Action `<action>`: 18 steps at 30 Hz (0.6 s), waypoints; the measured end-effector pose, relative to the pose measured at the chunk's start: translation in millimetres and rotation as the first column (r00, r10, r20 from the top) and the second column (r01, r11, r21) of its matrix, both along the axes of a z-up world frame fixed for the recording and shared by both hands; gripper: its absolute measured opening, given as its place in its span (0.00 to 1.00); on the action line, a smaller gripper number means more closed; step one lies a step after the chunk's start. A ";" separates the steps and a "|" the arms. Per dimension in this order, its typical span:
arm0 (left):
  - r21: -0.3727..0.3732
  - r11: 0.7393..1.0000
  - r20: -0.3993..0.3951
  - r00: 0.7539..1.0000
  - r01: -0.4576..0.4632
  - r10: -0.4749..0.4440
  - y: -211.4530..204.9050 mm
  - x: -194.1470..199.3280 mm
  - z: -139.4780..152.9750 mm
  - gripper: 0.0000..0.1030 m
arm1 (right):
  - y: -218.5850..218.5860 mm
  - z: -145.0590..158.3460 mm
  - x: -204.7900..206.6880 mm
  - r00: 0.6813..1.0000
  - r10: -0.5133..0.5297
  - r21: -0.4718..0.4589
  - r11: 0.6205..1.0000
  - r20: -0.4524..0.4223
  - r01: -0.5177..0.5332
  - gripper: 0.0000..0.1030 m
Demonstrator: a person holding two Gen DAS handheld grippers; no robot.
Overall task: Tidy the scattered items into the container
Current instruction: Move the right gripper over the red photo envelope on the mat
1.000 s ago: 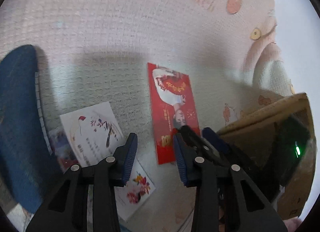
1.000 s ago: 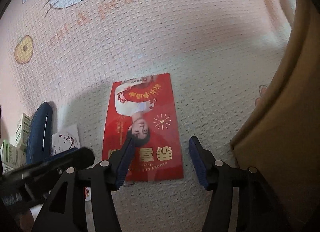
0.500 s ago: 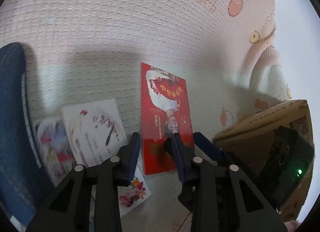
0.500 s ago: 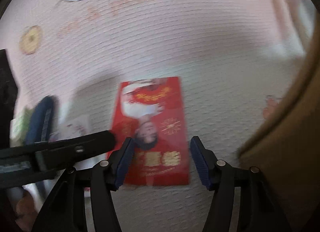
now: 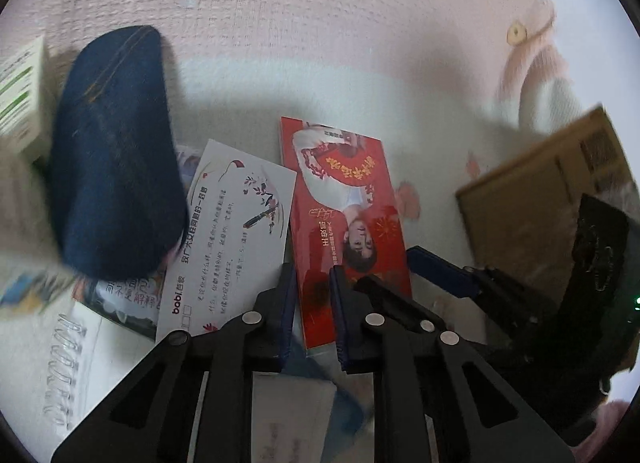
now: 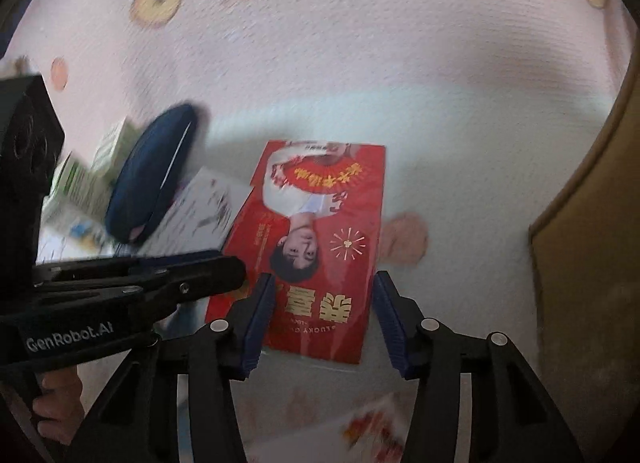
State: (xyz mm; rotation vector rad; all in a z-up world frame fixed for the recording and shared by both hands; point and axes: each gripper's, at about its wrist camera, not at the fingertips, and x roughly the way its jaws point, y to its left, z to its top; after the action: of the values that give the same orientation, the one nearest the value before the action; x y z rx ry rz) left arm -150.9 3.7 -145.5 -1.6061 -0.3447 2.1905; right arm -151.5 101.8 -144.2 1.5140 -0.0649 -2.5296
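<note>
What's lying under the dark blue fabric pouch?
The dark blue fabric pouch rests on a colourful printed card and overlaps the white card with Chinese text. Whatever else lies beneath is covered.

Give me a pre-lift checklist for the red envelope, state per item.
1. Left claw straddles the near edge of the flat red paper envelope, closing: ok.
2. Left pads pressing the envelope: cannot tell.
3. Right claw astride the envelope's near end, closing, pads not pressing it: ok.
4. White printed card touches or slips under the envelope's left edge: not ok, may drag.
5. Dark blue fabric pouch clear of the envelope: ok.
6. Brown cardboard box to the right, path across the pink blanket unobstructed: ok.
</note>
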 end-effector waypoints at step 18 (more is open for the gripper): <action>-0.066 0.996 0.099 0.992 -0.068 0.074 -39.5 70.6 4.4 0.20 | -32.8 -8.2 74.1 0.976 0.117 -0.206 0.975 0.181 -0.079 0.37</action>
State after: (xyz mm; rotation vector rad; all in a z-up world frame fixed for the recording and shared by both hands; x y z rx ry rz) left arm -80.3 -35.8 -141.1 -1.7686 -0.3718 2.1971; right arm -77.4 69.0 -152.3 1.6320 -0.2544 -2.2204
